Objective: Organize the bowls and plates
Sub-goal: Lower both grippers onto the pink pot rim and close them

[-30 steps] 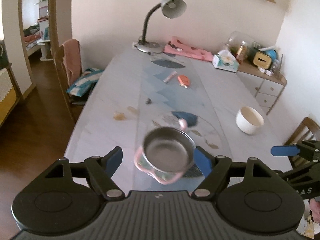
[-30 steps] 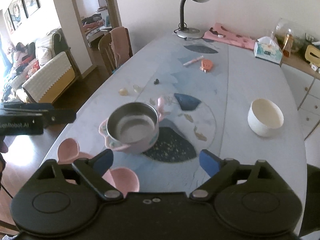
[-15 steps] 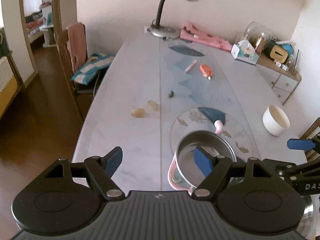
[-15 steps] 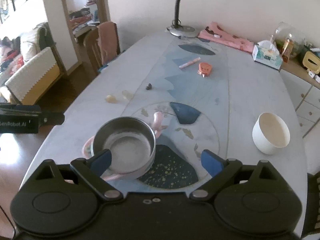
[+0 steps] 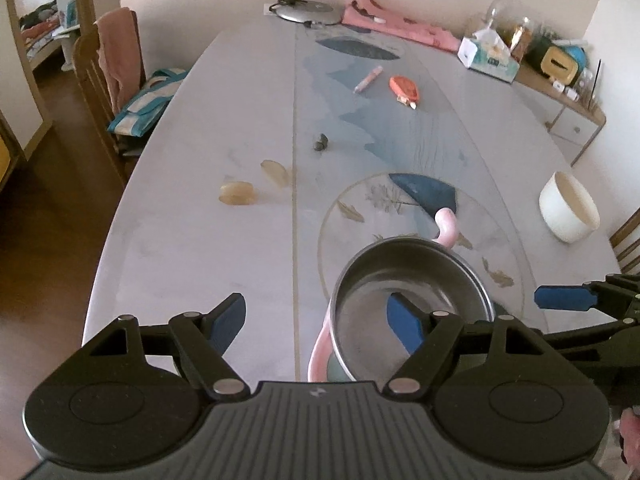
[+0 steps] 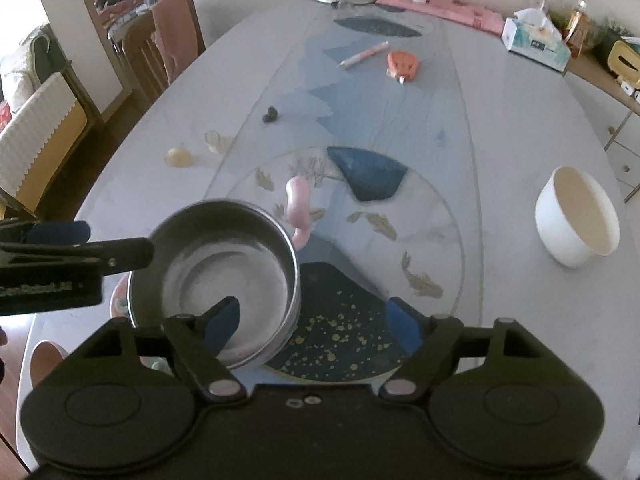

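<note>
A steel bowl (image 5: 408, 276) with pink handles sits near the table's front edge; it also shows in the right wrist view (image 6: 224, 276). My left gripper (image 5: 316, 322) is open, its right finger over the bowl's inside and its left finger over bare table. My right gripper (image 6: 314, 326) is open, its left finger over the bowl's inside. A white bowl (image 5: 568, 208) stands upright at the right; it also shows in the right wrist view (image 6: 576, 216). Pink dishes (image 6: 44, 356) peek out at the lower left.
On the table (image 5: 200, 200) lie two small yellowish pieces (image 5: 238, 192), a dark lump (image 5: 320, 142), a pink pen (image 5: 368, 78) and an orange item (image 5: 404, 88). A lamp base (image 5: 304, 12), pink cloth and tissue box (image 5: 488, 56) stand at the far end. A chair (image 5: 108, 64) stands left.
Both grippers have come down and forward over the steel bowl, so one finger of each now overlaps its inside. The bowl looks larger and closer. Both stay open.
</note>
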### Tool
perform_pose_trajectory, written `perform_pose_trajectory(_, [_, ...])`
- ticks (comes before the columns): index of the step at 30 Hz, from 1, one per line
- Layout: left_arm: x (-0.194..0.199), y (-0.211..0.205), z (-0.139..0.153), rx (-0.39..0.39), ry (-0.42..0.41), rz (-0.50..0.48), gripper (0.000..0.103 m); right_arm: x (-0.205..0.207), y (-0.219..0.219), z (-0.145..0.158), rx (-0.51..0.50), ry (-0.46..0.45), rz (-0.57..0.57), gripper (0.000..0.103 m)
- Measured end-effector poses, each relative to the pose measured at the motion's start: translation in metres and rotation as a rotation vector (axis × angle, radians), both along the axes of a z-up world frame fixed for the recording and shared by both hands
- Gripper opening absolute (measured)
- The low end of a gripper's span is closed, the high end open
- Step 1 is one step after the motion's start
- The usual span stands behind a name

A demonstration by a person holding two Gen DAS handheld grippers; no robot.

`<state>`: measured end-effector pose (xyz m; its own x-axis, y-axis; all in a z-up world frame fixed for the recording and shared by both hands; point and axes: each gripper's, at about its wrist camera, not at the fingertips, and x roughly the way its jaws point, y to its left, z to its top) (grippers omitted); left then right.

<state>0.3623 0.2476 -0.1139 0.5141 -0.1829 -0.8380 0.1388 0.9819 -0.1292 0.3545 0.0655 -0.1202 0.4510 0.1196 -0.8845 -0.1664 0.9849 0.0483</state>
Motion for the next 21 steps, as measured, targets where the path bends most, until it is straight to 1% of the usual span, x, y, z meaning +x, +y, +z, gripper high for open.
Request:
perform_pose_trajectory(2, [0.004, -0.003, -0.004, 0.011, 0.004, -0.006, 0.077, 0.002, 0.001, -0.004, 0.002, 0.011, -0.003, 0.076])
perform_pose_trajectory(3, [0.005, -0.005, -0.005, 0.02, 0.006, -0.008, 0.075, 0.003, 0.002, -0.006, 0.001, 0.016, -0.007, 0.074])
perform_pose_trajectory(5, [0.008, -0.008, -0.008, 0.032, 0.017, -0.017, 0.067, 0.006, 0.002, -0.01, 0.005, 0.029, -0.015, 0.072])
perform_pose_trajectory(7, [0.01, -0.012, -0.011, 0.047, 0.02, -0.028, 0.065, 0.008, 0.001, -0.012, 0.008, 0.041, -0.021, 0.066])
perform_pose_trajectory(8, [0.011, -0.014, -0.012, 0.058, 0.019, -0.033, 0.063, 0.008, 0.001, -0.013, 0.009, 0.044, -0.025, 0.065])
perform_pose_trajectory(9, [0.012, -0.015, -0.013, 0.064, 0.022, -0.037, 0.06, 0.009, 0.0, -0.013, 0.011, 0.047, -0.028, 0.062])
perform_pose_trajectory(10, [0.013, -0.016, -0.014, 0.067, 0.029, -0.041, 0.054, 0.009, 0.0, -0.014, 0.014, 0.052, -0.03, 0.058])
perform_pose_trajectory(11, [0.014, -0.017, -0.016, 0.069, 0.037, -0.044, 0.047, 0.01, 0.0, -0.014, 0.018, 0.057, -0.033, 0.058])
perform_pose_trajectory(13, [0.017, -0.018, -0.019, 0.075, 0.051, -0.047, 0.039, 0.01, 0.0, -0.015, 0.021, 0.064, -0.033, 0.051])
perform_pose_trajectory(14, [0.018, -0.018, -0.019, 0.078, 0.055, -0.046, 0.035, 0.01, 0.001, -0.016, 0.022, 0.067, -0.032, 0.049])
perform_pose_trajectory(16, [0.019, -0.018, -0.02, 0.079, 0.062, -0.04, 0.032, 0.009, 0.002, -0.016, 0.026, 0.074, -0.03, 0.041])
perform_pose_trajectory(18, [0.02, -0.018, -0.021, 0.082, 0.066, -0.038, 0.028, 0.009, 0.004, -0.018, 0.027, 0.081, -0.028, 0.037])
perform_pose_trajectory(19, [0.02, -0.018, -0.021, 0.084, 0.067, -0.039, 0.023, 0.008, 0.004, -0.018, 0.031, 0.082, -0.026, 0.034])
perform_pose_trajectory(20, [0.021, -0.019, -0.02, 0.087, 0.069, -0.038, 0.021, 0.008, 0.005, -0.018, 0.032, 0.082, -0.026, 0.032])
perform_pose_trajectory(21, [0.021, -0.019, -0.02, 0.086, 0.072, -0.037, 0.02, 0.008, 0.006, -0.017, 0.031, 0.083, -0.027, 0.03])
